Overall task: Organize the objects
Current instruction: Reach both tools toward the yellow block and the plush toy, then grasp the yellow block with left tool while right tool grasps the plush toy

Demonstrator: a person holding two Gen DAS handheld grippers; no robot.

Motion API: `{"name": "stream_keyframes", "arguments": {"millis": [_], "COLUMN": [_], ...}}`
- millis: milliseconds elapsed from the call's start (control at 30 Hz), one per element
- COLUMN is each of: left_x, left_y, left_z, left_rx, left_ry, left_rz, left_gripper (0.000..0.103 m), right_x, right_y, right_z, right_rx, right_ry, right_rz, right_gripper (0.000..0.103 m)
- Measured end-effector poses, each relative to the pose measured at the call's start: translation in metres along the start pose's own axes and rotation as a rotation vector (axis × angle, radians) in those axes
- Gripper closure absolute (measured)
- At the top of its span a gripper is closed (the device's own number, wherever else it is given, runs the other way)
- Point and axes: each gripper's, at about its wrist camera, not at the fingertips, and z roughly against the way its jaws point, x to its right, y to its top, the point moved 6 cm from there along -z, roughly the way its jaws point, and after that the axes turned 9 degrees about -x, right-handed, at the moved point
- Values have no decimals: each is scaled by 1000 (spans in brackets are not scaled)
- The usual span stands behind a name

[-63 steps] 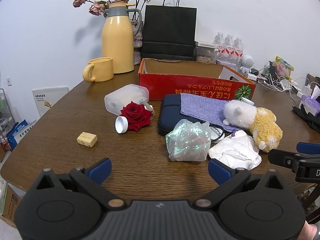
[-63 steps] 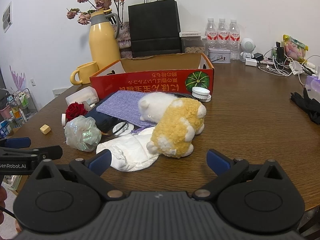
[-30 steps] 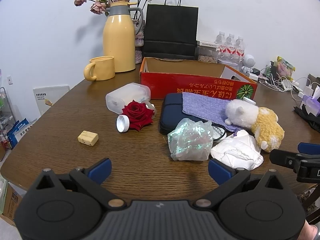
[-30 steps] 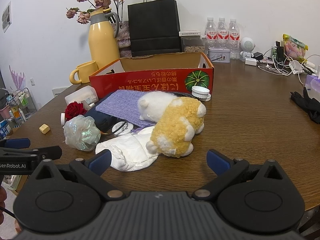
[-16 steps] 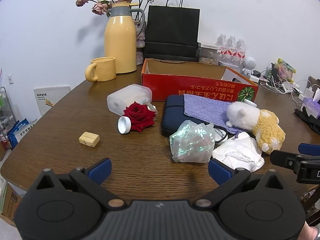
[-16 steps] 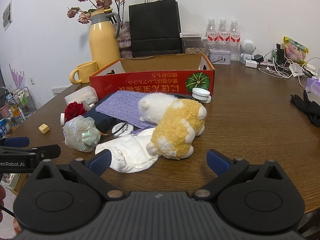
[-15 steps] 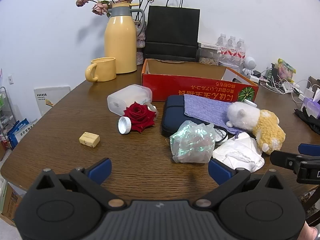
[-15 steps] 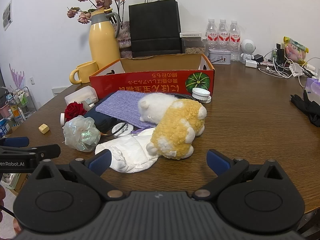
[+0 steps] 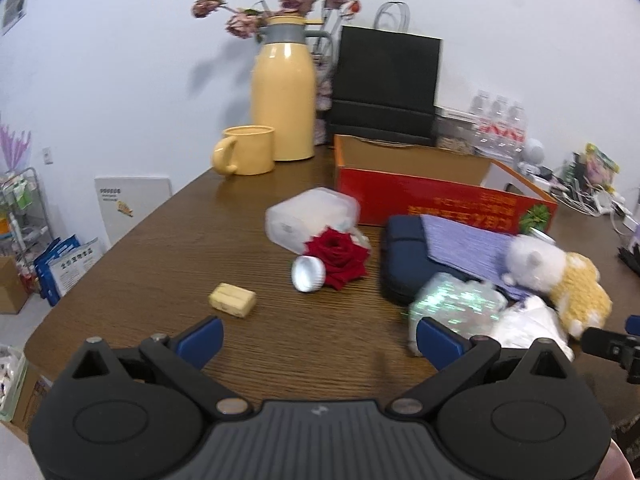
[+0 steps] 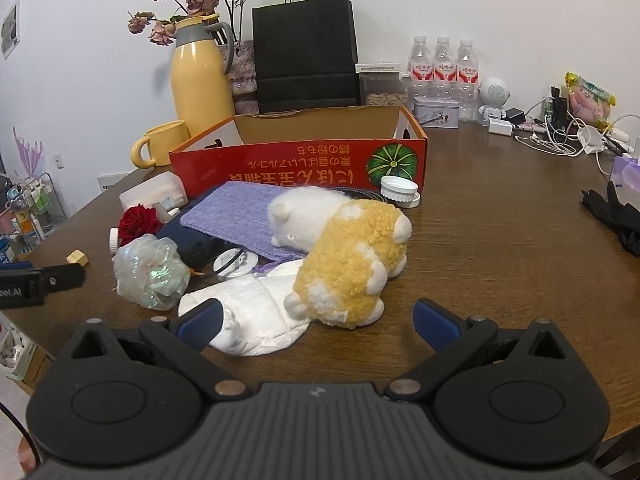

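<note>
Wooden table [image 10: 500, 248] covered in clutter, both grippers hanging over the near edge with nothing in them.

Biggest thing is the red cardboard box [image 10: 298, 162] at the back, then the navy pouch [image 9: 402, 256] with the purple cloth [image 10: 236, 210] on top, the plush toy [image 10: 348, 256] on the white wad [image 10: 256, 312], and the red rose [image 9: 336, 254]. Left gripper [image 9: 318, 338] and right gripper [image 10: 316, 322] both have jaws wide apart.
</note>
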Motion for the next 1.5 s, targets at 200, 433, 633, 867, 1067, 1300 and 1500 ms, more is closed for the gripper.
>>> {"name": "stream_keyframes", "arguments": {"millis": [200, 433, 633, 867, 1067, 1300, 1500], "left_x": [-25, -47, -54, -45, -39, -24, 4], "left_y": [5, 15, 17, 17, 19, 36, 63], "left_z": [-14, -38, -60, -56, -54, -43, -37], "left_rx": [-5, -21, -65, -60, -41, 5, 50], "left_ry": [43, 96, 104, 69, 60, 30, -35], "left_rz": [49, 67, 66, 54, 51, 47, 32], "left_gripper": [0, 10, 34, 71, 71, 71, 71], "right_x": [2, 1, 8, 16, 28, 36, 39], "right_y": [7, 15, 20, 20, 19, 21, 30], "right_z": [-15, -31, -45, -54, -44, -33, -26], "right_rx": [-8, -1, -2, -18, 31, 87, 141], "right_ry": [-16, -46, -87, -49, -39, -14, -2], "right_rz": [-8, -18, -55, -91, -130, -151, -145], "right_gripper": [0, 0, 2, 48, 52, 53, 53]}}
